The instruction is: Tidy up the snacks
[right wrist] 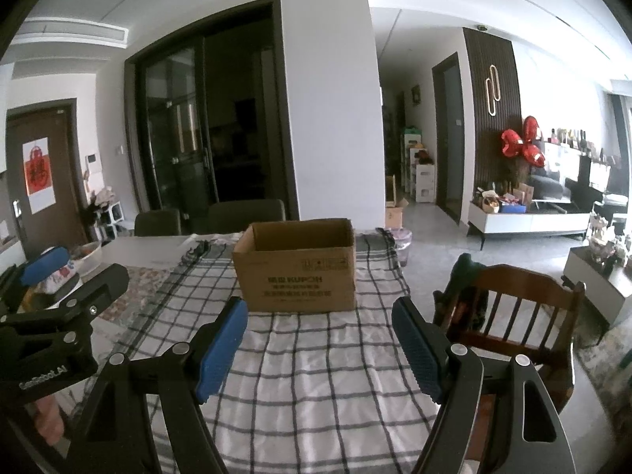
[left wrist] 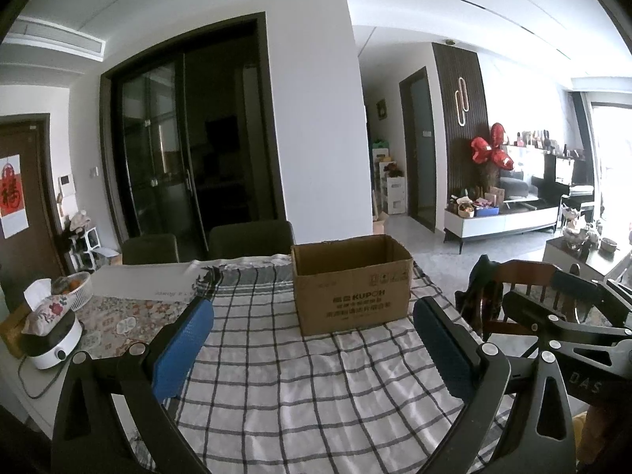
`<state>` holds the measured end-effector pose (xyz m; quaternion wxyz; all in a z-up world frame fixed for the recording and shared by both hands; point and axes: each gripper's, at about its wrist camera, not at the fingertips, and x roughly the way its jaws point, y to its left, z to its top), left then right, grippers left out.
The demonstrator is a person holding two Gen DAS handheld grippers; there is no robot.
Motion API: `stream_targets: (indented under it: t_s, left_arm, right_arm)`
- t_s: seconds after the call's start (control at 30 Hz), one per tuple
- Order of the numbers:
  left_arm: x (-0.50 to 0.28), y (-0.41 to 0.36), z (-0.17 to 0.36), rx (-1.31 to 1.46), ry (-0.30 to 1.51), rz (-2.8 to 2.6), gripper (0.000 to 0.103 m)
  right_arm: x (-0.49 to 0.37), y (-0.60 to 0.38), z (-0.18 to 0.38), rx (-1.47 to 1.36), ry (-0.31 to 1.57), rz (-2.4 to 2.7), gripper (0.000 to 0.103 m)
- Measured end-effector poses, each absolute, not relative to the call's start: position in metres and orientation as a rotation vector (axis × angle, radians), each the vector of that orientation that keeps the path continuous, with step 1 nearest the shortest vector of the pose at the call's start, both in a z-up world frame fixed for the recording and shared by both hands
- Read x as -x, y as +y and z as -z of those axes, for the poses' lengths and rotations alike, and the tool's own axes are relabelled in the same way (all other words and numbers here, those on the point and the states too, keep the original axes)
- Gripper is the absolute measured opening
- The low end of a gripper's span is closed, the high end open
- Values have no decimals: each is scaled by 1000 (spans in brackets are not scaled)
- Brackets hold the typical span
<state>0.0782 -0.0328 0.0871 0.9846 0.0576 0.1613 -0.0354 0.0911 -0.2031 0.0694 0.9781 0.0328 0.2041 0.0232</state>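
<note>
An open brown cardboard box (left wrist: 351, 284) (right wrist: 298, 266) stands upright on the checked cloth that covers the table (left wrist: 276, 375) (right wrist: 316, 375). My left gripper (left wrist: 314, 316) hovers over the cloth a little short of the box, jaws wide apart, nothing between the blue pads (left wrist: 183, 349). My right gripper (right wrist: 320, 316) is likewise open and bare, just in front of the box. Each gripper shows in the other's view: the right one (left wrist: 561, 316) at the right, the left one (right wrist: 59, 288) at the left. No snacks are in view.
A wooden chair (right wrist: 513, 316) with dark cloth on it stands by the table's right edge. At the table's left are a white appliance with a floral tissue pouch (left wrist: 47, 328) and a white basket (left wrist: 79, 288). Two dark chairs (left wrist: 249, 239) stand behind the table.
</note>
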Motion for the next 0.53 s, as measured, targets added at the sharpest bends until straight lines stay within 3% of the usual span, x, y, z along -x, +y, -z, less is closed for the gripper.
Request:
stream_targets:
  t_s: [0.53]
  left_arm:
    - [-78, -34, -91, -113, 331, 67, 103]
  right_arm:
    - [-88, -202, -71, -64, 414, -42, 76]
